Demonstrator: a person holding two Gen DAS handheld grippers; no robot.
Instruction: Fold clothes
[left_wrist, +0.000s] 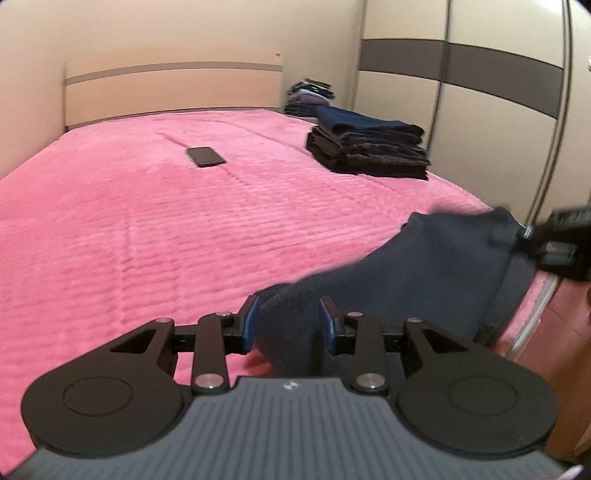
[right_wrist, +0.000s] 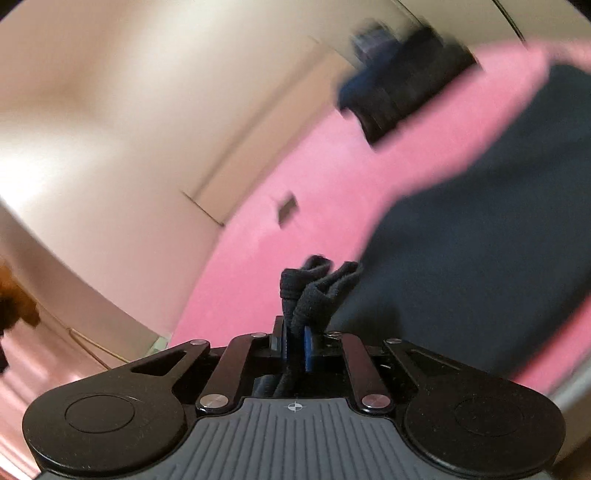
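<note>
On the pink bed cover (left_wrist: 147, 229) a dark phone (left_wrist: 205, 156) lies toward the headboard (left_wrist: 173, 92), about midway across the bed; to its right, near the bed's right edge, sits a stack of folded dark clothes (left_wrist: 369, 149), with a second, blurred pile (left_wrist: 312, 94) behind it at the far right corner beside the wardrobe (left_wrist: 480, 92); the garment being worked, a dark navy piece (left_wrist: 424, 266), is draped over the near right corner of the bed, stretched between the two tools; the left gripper (left_wrist: 290, 323) has its blue-padded jaws set fairly wide, a bunch of the navy cloth lying between them, though whether the pads actually press it cannot be told; at the right edge of the left wrist view the right gripper (left_wrist: 554, 243) meets the garment's other end; in the right wrist view, which is heavily blurred, the right gripper (right_wrist: 294, 341) has its jaws drawn narrow, pinching a thick rolled hem (right_wrist: 314, 284) of the navy garment (right_wrist: 480, 240), which spreads away to the right over the pink cover.
</note>
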